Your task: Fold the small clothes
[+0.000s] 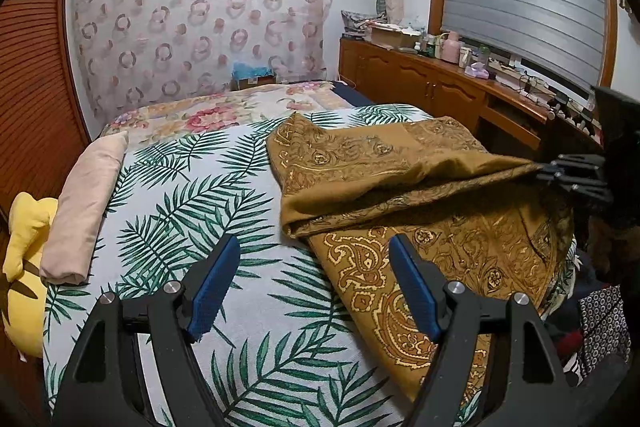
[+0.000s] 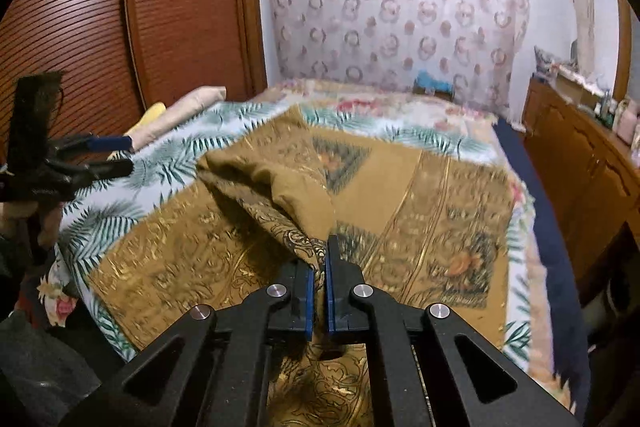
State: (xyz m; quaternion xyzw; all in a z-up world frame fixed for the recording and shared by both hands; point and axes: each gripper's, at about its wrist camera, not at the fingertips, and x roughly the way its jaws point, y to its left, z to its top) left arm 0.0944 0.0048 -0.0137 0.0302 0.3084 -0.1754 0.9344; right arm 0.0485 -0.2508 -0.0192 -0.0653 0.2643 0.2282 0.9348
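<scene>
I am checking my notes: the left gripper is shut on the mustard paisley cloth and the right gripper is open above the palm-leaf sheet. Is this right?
The sides are swapped. In the right wrist view the right gripper is shut on the mustard paisley cloth; in the left wrist view the left gripper is open above the palm-leaf sheet.

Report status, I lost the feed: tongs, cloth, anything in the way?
Left tongs open, empty, above the bedspread. Right tongs shut on scarf edge, lifted. Nothing in the way.
</scene>
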